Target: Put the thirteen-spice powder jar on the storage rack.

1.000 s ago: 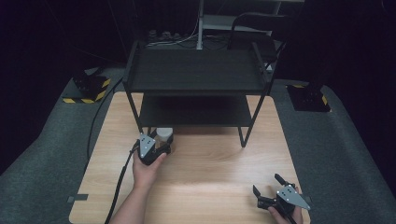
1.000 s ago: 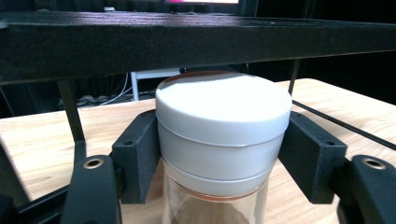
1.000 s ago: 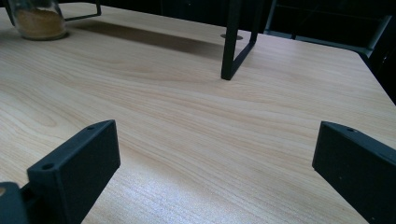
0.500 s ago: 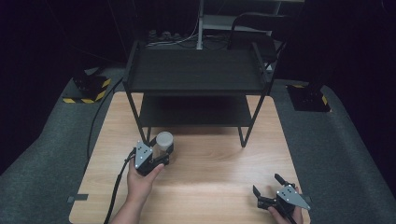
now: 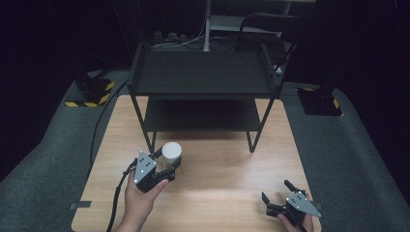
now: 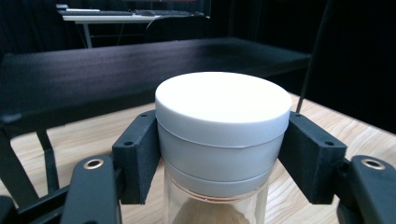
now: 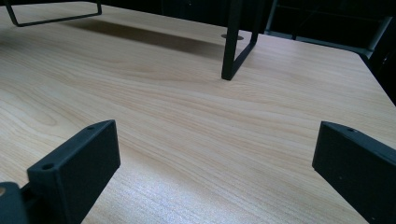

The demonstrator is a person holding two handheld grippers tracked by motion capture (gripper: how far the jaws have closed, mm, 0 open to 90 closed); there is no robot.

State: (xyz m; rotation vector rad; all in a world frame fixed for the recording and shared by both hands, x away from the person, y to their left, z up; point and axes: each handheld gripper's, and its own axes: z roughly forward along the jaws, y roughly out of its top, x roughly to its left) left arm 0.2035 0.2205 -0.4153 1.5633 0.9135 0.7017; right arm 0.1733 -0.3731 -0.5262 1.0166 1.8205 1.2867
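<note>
A clear jar with a white lid stands upright in my left gripper, which is shut on it just below the lid, near the left front leg of the black two-tier shelf. Brownish contents show through the glass in the left gripper view. My right gripper rests low at the table's front right corner, open, with bare wood between its jaws.
The wooden table carries the black shelf at its back half; a shelf leg stands ahead of the right gripper. Grey carpet surrounds the table, with a yellow-black striped base at far left and a chair behind.
My left gripper has drawn back toward the front edge and slightly right, carrying the jar away from the shelf leg. The right gripper has stayed in place.
</note>
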